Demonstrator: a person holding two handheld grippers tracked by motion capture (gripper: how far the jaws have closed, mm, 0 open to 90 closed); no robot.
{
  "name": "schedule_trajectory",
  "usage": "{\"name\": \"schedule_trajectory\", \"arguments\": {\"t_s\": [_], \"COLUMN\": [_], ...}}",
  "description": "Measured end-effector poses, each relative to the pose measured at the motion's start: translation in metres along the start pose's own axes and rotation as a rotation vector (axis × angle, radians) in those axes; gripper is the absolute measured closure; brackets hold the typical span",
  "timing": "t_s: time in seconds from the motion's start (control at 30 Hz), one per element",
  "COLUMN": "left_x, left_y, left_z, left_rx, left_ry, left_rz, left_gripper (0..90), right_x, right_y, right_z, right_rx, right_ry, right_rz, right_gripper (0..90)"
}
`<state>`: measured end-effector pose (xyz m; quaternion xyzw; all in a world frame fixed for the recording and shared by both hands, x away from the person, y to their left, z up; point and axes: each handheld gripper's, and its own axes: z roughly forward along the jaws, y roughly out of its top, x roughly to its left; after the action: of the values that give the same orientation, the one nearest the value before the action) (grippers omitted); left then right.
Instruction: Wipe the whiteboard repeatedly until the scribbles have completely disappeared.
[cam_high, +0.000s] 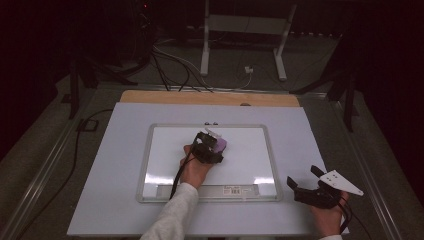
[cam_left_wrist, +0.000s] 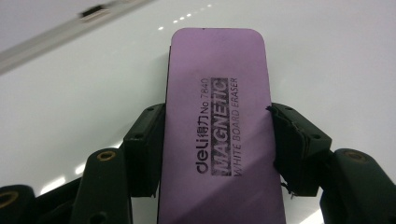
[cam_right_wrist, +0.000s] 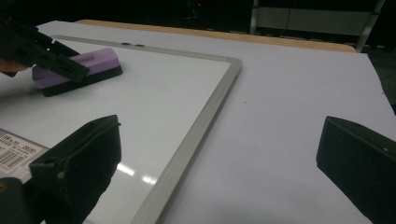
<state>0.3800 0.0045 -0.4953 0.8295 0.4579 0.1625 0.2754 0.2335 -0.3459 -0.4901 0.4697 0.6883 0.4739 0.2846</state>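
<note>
High view: left gripper (cam_high: 214, 142) clamps purple eraser (cam_high: 220, 145) mid-whiteboard (cam_high: 160, 150), seemingly flat; right gripper (cam_high: 305, 181) gapes empty.

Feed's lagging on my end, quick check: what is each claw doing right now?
Left claw: closed on the eraser, which lies on the whiteboard.
Right claw: open, holding nothing, beside the whiteboard.

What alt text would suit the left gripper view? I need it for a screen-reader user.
The left gripper clamps a purple magnetic whiteboard eraser by its long sides, its two black jaws pressing either edge. The eraser lies flat on a glossy whiteboard, whose grey frame runs across the upper left.
</note>
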Motion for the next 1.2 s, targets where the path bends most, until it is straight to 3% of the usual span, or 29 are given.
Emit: {"name": "schedule_trajectory", "arguments": {"t_s": [0.23, 0.4, 0.67, 0.83, 0.97, 1.03, 1.2], "left_x": [0.023, 0.027, 0.020, -0.001, -0.020, -0.027, -0.018], "left_y": [0.002, 0.002, 0.002, -0.001, -0.005, -0.005, -0.004], "left_z": [0.002, 0.002, 0.000, -0.003, -0.005, -0.005, -0.004], "left_rx": [0.015, 0.016, 0.023, 0.013, -0.001, -0.008, 0.002], "left_ry": [0.051, 0.060, 0.069, 0.040, -0.031, -0.012, -0.025], "left_rz": [-0.071, -0.087, -0.066, 0.003, 0.039, 0.071, 0.031], "left_gripper": [41.7, 41.7, 41.8, 41.7, 41.7, 41.7, 41.7], "right_x": [-0.001, 0.000, -0.001, 0.001, 0.000, -0.001, -0.001], "right_y": [0.000, 0.000, 0.000, 0.000, -0.001, -0.001, -0.001], "right_z": [0.000, 0.000, 0.000, 0.002, 0.002, 0.001, 0.000], "right_rx": [0.001, 0.001, 0.000, 0.005, 0.010, 0.005, 0.001], "right_ry": [0.000, 0.000, -0.001, 0.001, 0.000, -0.003, -0.004], "right_rz": [0.000, 0.000, 0.003, 0.004, -0.001, 0.005, 0.003], "right_gripper": [0.4, 0.4, 0.4, 0.4, 0.4, 0.4, 0.4]}}
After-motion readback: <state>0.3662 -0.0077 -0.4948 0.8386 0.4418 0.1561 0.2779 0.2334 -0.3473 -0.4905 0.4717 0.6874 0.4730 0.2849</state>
